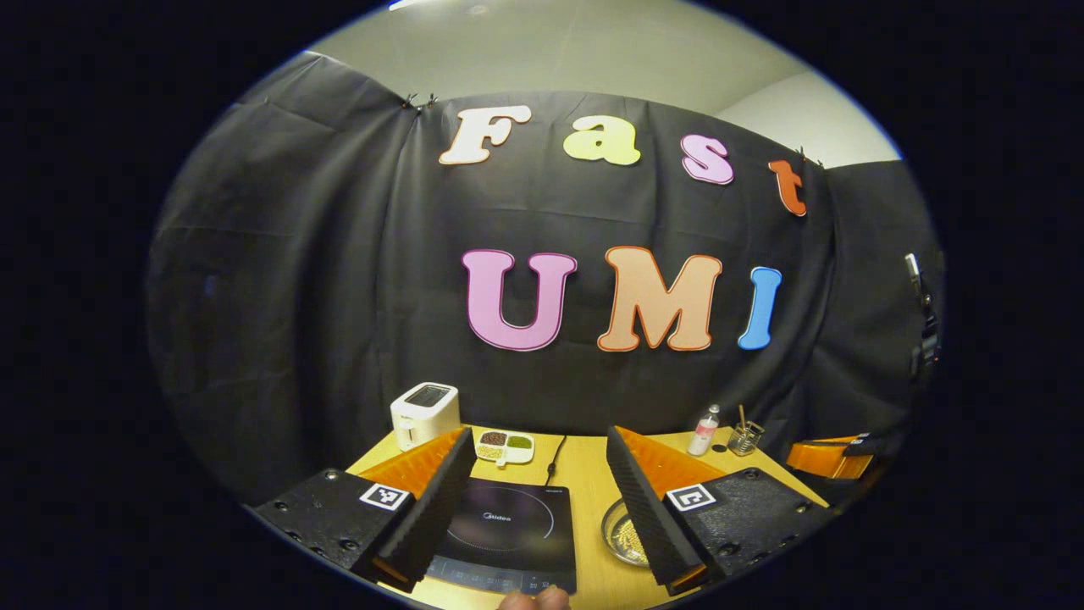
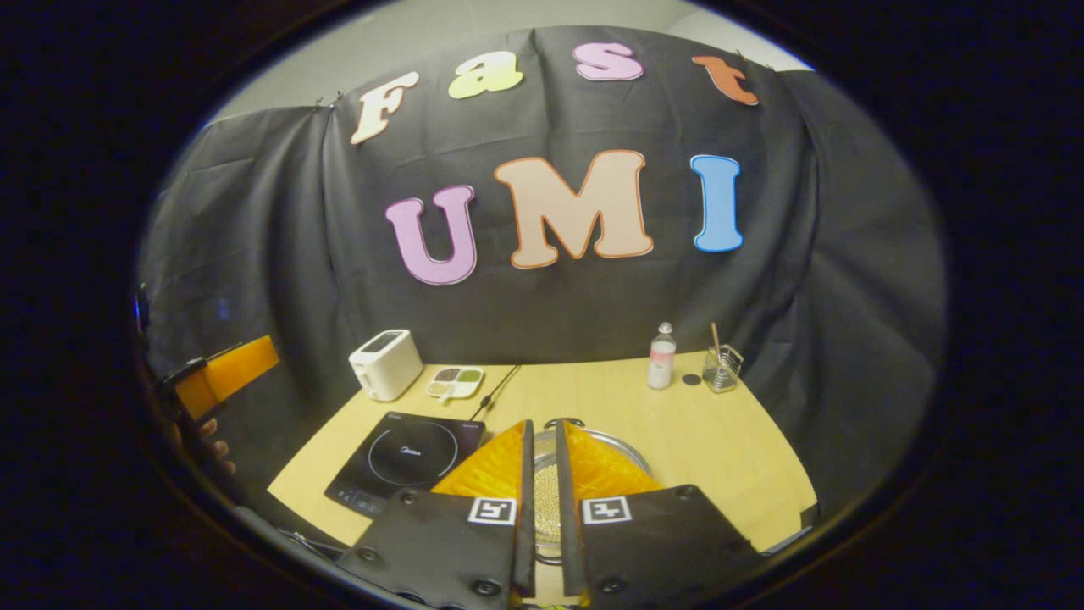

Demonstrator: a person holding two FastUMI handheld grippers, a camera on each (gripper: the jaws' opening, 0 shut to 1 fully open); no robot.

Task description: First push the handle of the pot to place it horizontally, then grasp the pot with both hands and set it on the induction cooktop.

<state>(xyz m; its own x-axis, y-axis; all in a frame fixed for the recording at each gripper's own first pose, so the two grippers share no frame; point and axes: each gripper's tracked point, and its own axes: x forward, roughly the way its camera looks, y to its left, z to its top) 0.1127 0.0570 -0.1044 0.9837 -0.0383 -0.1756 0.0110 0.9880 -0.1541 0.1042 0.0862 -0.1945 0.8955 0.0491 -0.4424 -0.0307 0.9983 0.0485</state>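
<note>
here the pot (image 2: 593,457) lies beyond the narrowly parted right gripper (image 2: 542,508); left gripper (image 1: 533,500) spread wide.

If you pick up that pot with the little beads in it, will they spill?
Maybe. The pot looks shallow and lidless, so tilting could pour the beads out. Its metal is probably stiff and slippery, and the load likely adds weight, so lift it level.

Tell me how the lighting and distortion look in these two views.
Left gripper view: dim, fisheye bends the table edges; faint sheen on the cooktop.
Right gripper view: equally dim, wall curves strongly; the pot sits partly hidden behind the near, soft-focus right gripper.
</note>
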